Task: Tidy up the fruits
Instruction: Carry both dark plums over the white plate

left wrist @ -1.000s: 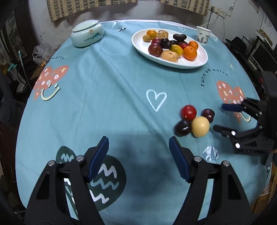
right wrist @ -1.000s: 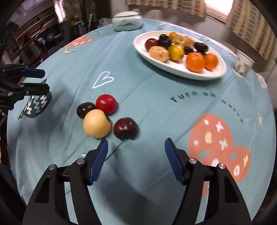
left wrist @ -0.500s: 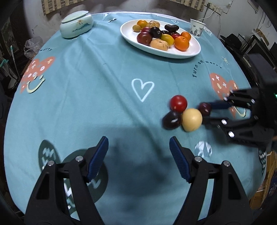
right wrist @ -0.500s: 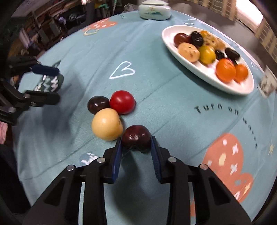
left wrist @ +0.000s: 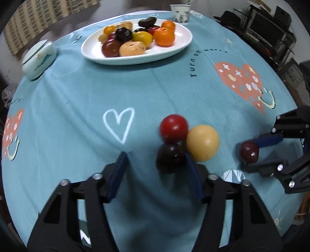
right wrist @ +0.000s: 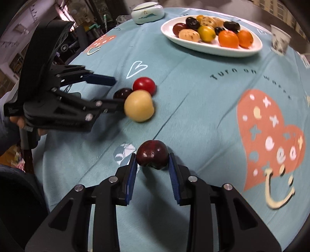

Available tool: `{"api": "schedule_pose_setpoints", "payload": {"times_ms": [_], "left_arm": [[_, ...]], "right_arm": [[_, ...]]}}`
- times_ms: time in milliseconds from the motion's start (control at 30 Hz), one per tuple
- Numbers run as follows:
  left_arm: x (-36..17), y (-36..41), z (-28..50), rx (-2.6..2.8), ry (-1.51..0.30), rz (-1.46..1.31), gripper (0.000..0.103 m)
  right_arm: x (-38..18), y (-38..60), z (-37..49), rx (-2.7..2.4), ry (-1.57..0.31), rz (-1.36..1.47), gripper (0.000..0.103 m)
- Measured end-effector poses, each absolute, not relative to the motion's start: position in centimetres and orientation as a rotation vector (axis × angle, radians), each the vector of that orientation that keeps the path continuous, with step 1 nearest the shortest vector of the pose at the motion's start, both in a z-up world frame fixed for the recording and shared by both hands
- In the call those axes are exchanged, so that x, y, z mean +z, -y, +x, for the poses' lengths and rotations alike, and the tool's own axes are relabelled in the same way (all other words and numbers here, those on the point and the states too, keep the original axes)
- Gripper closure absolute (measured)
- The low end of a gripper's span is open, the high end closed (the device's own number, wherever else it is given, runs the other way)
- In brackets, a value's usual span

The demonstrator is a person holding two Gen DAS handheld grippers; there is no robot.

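Since a second ago, the right gripper (right wrist: 152,164) has closed onto the dark red plum (right wrist: 152,155) and drawn it away from the other three loose fruits, and now pinches it between both blue pads just above the cloth. Meanwhile the left gripper (left wrist: 155,166) has come across to that trio, its jaws having just been closing; they stand part-open with the dark purple plum (left wrist: 170,158) between them. The right-hand pad lies against the plum, squeezed between it and the yellow fruit (left wrist: 202,142), while the other pad stands clear, so the plum is not gripped.

The red fruit (left wrist: 174,128) sits just behind the purple plum, touching both it and the yellow fruit. All three rest on the teal tablecloth (left wrist: 77,100), near a white outlined heart (left wrist: 118,122).

Well beyond them, the white oval plate (left wrist: 182,38) carries a heap of oranges, dark plums and speckled tan fruits. A pale lidded dish (left wrist: 38,58) stands to its left and a paper cup (left wrist: 180,11) behind its right end.

A hand (right wrist: 17,121) holds the left gripper's handle at the table edge in the right wrist view.
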State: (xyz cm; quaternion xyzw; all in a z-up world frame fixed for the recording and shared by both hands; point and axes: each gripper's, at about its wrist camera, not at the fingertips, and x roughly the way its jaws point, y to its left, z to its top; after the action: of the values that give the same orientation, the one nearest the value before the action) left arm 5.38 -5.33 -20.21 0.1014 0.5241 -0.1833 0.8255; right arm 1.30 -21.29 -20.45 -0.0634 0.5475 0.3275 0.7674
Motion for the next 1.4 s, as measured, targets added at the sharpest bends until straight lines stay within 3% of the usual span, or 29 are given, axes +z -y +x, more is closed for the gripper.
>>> {"api": "schedule_pose_setpoints", "payload": {"times_ms": [167, 267, 1100, 1400], "left_arm": [[-20.5, 5.5, 5.7, -0.472, -1.137, 0.170, 0.070], [-20.5, 5.9, 5.5, -0.474, -1.141, 0.189, 0.073], [-14.3, 4.4, -0.3, -0.428, -1.051, 0.192, 0.074], [-9.0, 3.6, 4.2, -0.464, -0.969, 0.074, 0.074]], "right_arm": [[-20.6, 21.8, 0.6, 0.664, -1.200, -0.078, 0.070], [-20.3, 21.8, 0.3, 0.644, -1.196, -0.066, 0.070], [-17.9, 17.5, -4.5, 0.660, -1.124, 0.047, 0.070], [-13.8, 18.7, -0.5, 0.635, -1.003, 0.029, 0.070]]}}
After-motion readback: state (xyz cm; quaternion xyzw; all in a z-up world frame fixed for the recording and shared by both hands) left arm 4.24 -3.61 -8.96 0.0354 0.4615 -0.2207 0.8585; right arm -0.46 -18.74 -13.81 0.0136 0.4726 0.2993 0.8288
